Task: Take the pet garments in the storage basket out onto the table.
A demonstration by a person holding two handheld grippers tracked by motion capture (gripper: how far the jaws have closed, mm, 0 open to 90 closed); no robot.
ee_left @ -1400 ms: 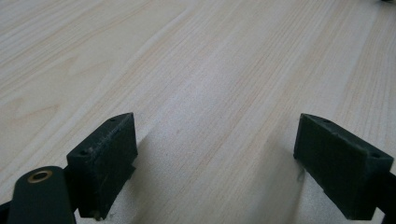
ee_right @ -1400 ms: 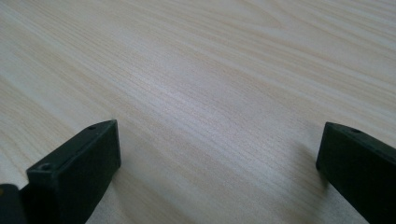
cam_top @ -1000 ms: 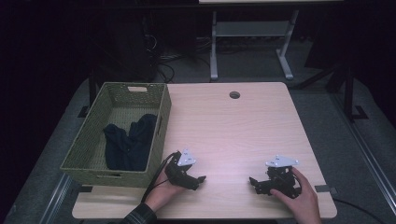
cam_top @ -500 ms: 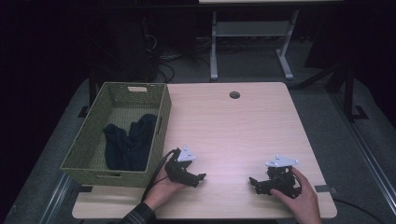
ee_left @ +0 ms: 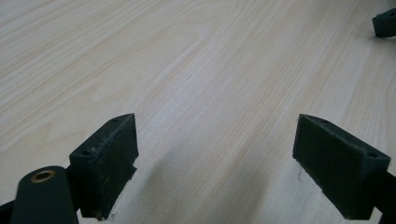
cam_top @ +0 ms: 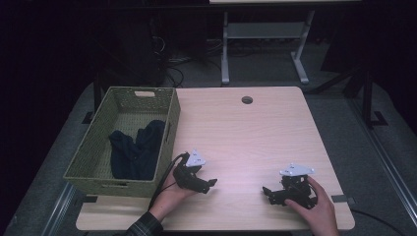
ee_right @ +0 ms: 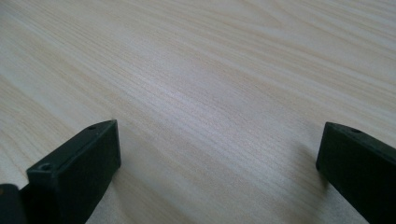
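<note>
Near the front of the light wooden table (cam_top: 246, 132), a hand holds my left gripper (cam_top: 205, 184) just right of the basket. Its jaws are open and point right. In the left gripper view the left gripper (ee_left: 219, 154) hangs low over bare wood with nothing between its pads (ee_left: 109, 158). At the front right, a hand holds my right gripper (cam_top: 269, 193), whose open jaws point left. The right gripper (ee_right: 219, 158) has only wood grain between its pads (ee_right: 79, 168). One jaw tip of the right gripper (ee_left: 385, 23) shows in the left gripper view's far corner.
A green woven basket (cam_top: 169, 125) stands on the table's left side with a dark navy cloth (cam_top: 135, 152) crumpled inside. A round cable hole (cam_top: 247, 100) sits near the table's far edge. A white desk frame (cam_top: 260, 29) stands on the dark floor behind.
The left gripper has crept slightly away from the front edge. The right gripper has stayed where it was, and both have stayed open.
</note>
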